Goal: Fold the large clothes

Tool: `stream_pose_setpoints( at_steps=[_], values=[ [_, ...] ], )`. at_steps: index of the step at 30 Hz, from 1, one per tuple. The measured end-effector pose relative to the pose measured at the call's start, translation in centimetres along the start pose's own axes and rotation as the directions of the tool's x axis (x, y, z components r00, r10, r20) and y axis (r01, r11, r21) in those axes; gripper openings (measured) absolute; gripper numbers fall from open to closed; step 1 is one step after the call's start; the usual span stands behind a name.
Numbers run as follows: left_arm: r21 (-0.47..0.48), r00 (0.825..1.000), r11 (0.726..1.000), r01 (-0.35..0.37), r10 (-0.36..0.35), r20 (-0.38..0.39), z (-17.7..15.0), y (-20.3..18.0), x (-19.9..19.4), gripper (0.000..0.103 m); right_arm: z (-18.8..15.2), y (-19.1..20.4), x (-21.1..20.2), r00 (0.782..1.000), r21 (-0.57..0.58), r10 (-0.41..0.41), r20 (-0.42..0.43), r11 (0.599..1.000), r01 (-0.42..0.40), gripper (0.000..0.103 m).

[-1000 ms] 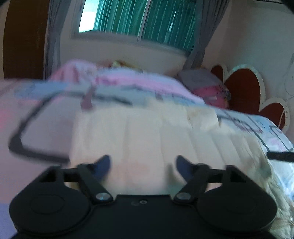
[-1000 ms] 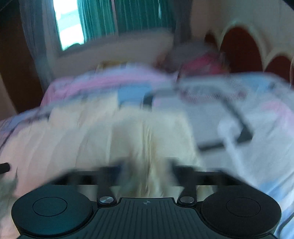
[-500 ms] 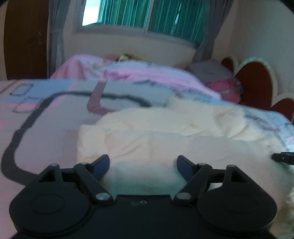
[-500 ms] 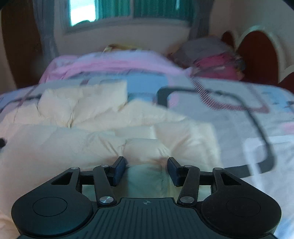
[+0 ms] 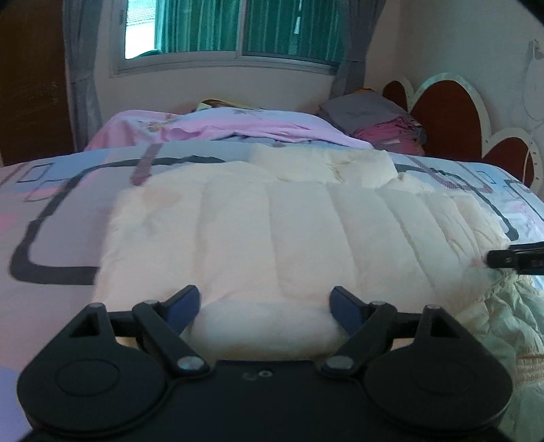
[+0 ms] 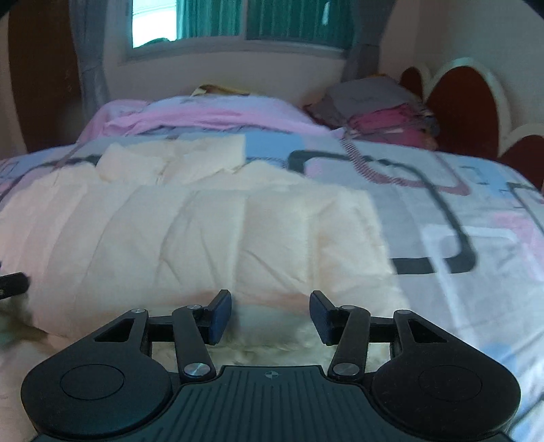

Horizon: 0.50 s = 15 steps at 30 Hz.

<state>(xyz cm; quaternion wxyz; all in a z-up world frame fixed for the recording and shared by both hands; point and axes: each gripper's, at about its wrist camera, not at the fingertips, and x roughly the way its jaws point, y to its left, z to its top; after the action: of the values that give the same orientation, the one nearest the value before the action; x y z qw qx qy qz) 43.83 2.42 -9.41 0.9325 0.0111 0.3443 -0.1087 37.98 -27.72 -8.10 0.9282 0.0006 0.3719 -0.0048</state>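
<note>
A cream quilted jacket (image 5: 272, 221) lies spread on the patterned bedsheet (image 5: 51, 217), its collar (image 5: 323, 166) at the far end. My left gripper (image 5: 265, 306) is at the near hem. Its jaws stand wide and are opening, and a puffy fold of the hem still fills the gap from pad to pad. My right gripper (image 6: 270, 312) sits at the hem further right on the jacket (image 6: 204, 231), its jaws narrower and pinching a fluffy white wad of it. Each view catches the other gripper's tip at its edge: the right gripper (image 5: 516, 260) and the left gripper (image 6: 12, 285).
A crumpled pink duvet (image 5: 221, 125) lies behind the jacket. Folded clothes (image 5: 380, 119) are stacked by the red heart-shaped headboard (image 5: 445, 112). A window with green curtains (image 5: 238, 27) is in the far wall, and a dark wooden wardrobe (image 5: 30, 78) stands at the left.
The jacket, raised and blurred a second ago, has come down and now lies flat. Both grippers sank with its hem. The right jaws narrowed; the left widened slightly.
</note>
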Motion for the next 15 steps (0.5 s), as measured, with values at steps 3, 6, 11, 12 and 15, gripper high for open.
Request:
stream_pose_setpoints(
  at_steps=[3, 6, 11, 12, 15],
  values=[
    [-0.004, 0.999, 0.999, -0.045, 0.045, 0.001, -0.5, 0.5, -1.2, 0.095, -0.8, -0.9, -1.7, 1.0, 0.032, 0.018, -0.003, 0.999, -0.018, 0.05],
    [-0.004, 0.994, 0.994, -0.109, 0.109, 0.011, -1.1, 0.6, -2.8, 0.101, -1.5, -1.3, -3.3, 0.999, 0.031, 0.033, 0.003, 0.999, -0.033, 0.052],
    [-0.027, 0.989, 0.988, -0.149, 0.149, 0.0, -2.9, 1.3, -5.9, 0.1, -3.1, -3.0, -6.7, 0.997, 0.046, 0.043, 0.059, 0.998, -0.046, 0.081],
    [-0.029, 0.988, 0.987, -0.157, 0.157, -0.005, -3.4, 1.4, -6.6, 0.098, -3.5, -3.4, -7.4, 0.997, 0.047, 0.049, 0.061, 0.998, -0.052, 0.081],
    [-0.055, 0.985, 0.984, -0.17, 0.168, -0.025, -5.5, 2.0, -9.0, 0.095, -5.2, -5.6, -9.5, 0.995, 0.06, 0.075, 0.067, 0.995, -0.079, 0.081]
  ],
)
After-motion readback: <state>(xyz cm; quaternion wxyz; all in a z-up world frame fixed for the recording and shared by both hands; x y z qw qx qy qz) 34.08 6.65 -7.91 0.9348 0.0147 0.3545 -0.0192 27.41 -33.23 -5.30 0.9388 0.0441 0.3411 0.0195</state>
